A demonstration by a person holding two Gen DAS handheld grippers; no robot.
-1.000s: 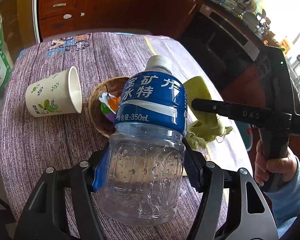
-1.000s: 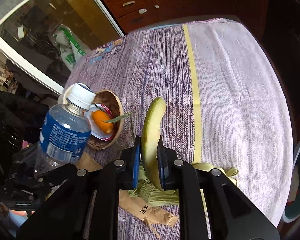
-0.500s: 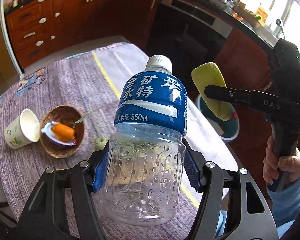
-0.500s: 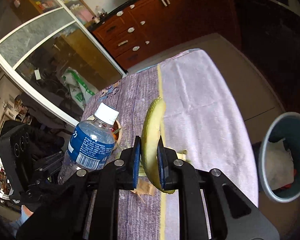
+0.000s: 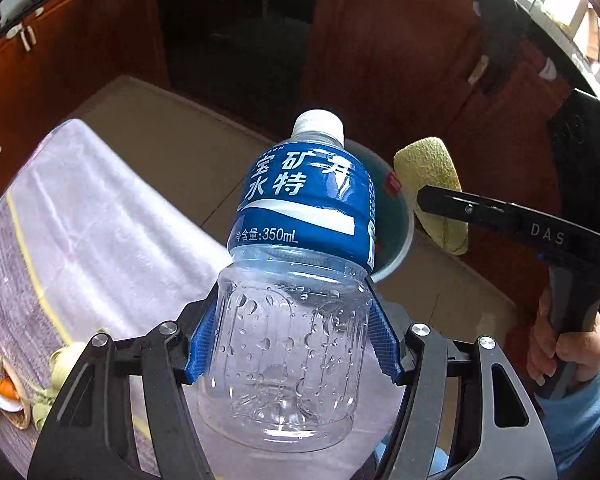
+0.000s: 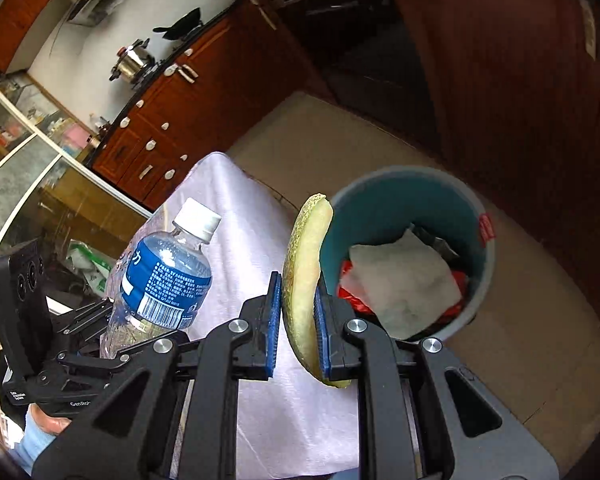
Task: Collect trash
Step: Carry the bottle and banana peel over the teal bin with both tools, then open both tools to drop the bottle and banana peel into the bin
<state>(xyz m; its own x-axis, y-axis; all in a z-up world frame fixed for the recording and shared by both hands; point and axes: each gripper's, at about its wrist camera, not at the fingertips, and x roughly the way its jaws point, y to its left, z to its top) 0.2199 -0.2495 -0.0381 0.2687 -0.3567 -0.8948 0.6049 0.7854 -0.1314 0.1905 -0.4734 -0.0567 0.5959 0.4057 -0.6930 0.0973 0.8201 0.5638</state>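
Observation:
My left gripper (image 5: 294, 340) is shut on an empty clear water bottle (image 5: 296, 280) with a blue label and white cap, held upright above the table's edge. It also shows in the right wrist view (image 6: 160, 276). My right gripper (image 6: 298, 320) is shut on a yellow-green melon rind (image 6: 304, 276), held in the air beside the teal trash bin (image 6: 384, 200) on the floor. The rind also shows in the left wrist view (image 5: 432, 184), to the right of the bottle. The bin (image 5: 396, 228) is mostly hidden behind the bottle there. It holds white paper and red wrappers.
The table with a purple-white cloth (image 5: 80, 232) lies to the left. A wicker bowl (image 5: 4, 392) with food scraps and green husks (image 5: 64, 364) sit on it at far left. Dark wood cabinets (image 6: 180, 112) line the walls. Tan floor (image 6: 540, 320) surrounds the bin.
Both grippers have swung right, away from the table and toward the bin, with the bottle and the rind still in them. The bin is now close below the rind.

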